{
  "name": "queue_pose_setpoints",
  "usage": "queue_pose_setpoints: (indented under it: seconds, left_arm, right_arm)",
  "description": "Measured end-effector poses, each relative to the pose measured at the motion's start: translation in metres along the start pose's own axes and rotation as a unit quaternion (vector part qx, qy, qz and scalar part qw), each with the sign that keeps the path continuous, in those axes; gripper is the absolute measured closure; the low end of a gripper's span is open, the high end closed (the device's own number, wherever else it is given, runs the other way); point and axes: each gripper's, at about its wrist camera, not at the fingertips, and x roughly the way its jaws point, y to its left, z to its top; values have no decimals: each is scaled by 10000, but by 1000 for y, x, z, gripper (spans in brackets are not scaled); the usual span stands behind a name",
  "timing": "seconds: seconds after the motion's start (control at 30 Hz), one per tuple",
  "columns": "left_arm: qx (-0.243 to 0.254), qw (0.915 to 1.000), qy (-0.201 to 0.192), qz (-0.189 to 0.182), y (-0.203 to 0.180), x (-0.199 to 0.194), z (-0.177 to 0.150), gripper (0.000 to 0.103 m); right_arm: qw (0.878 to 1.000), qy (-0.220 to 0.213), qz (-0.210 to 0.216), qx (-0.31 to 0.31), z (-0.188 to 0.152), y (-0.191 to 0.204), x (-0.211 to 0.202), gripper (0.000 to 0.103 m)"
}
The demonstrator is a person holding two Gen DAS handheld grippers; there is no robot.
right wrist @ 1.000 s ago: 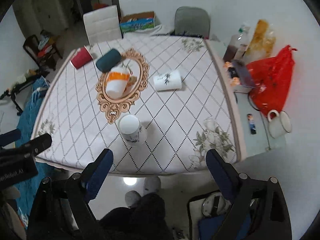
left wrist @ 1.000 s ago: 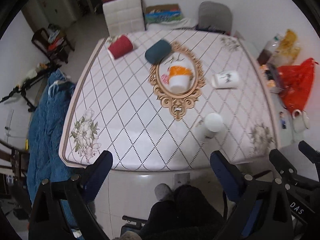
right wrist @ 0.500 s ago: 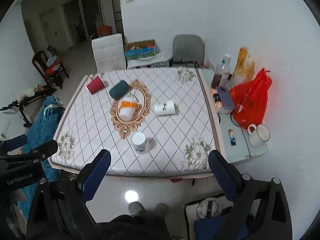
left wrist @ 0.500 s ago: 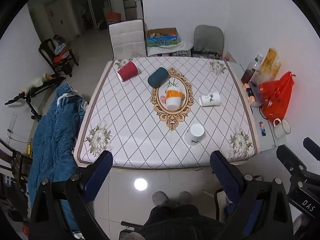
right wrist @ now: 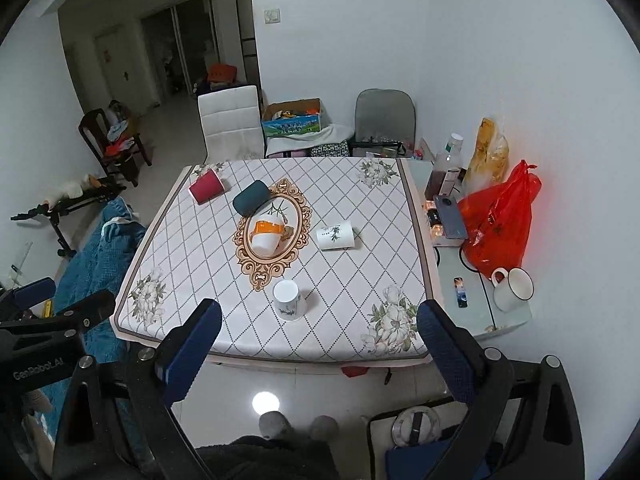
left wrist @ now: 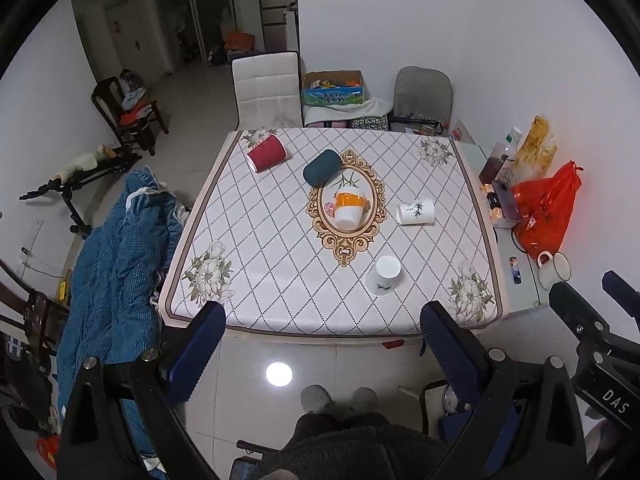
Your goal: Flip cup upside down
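White, the cup (left wrist: 383,275) stands mouth-down near the desk's (left wrist: 280,312) front edge, so the flip looks done. Both grippers, left (left wrist: 320,336) and right (right wrist: 320,332), hang well back, fingers spread wide and empty, likely retreating clear.
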Motion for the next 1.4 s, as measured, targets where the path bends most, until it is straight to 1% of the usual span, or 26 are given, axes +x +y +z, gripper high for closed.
queue_pose_setpoints:
  seconds: [0.23,0.47,0.77,1.1,1.4]
  left_arm:
    - [-14,10000,-22,28,-6,-6,-1,3]
    - [-50,9999,93,62,-13,-5,-1,3]
    - [-179,9997,94,166,-14,-3,-1,3]
    - [-235,9993,49,282,-13,-4,-1,2]
    - [-262,9992,47,290,-12,-4,0,2]
  right_arm:
    - [10000,-22,48,-23,3,-11,-5,3]
    - [9999,57,118,-37,6,-18,0,3]
    - [9997,154,189,-86,7,-19,7,3]
    - [9997,110,178,-104,10,-19,8,3]
    - [9996,110,206,-137,10,-18,7,3]
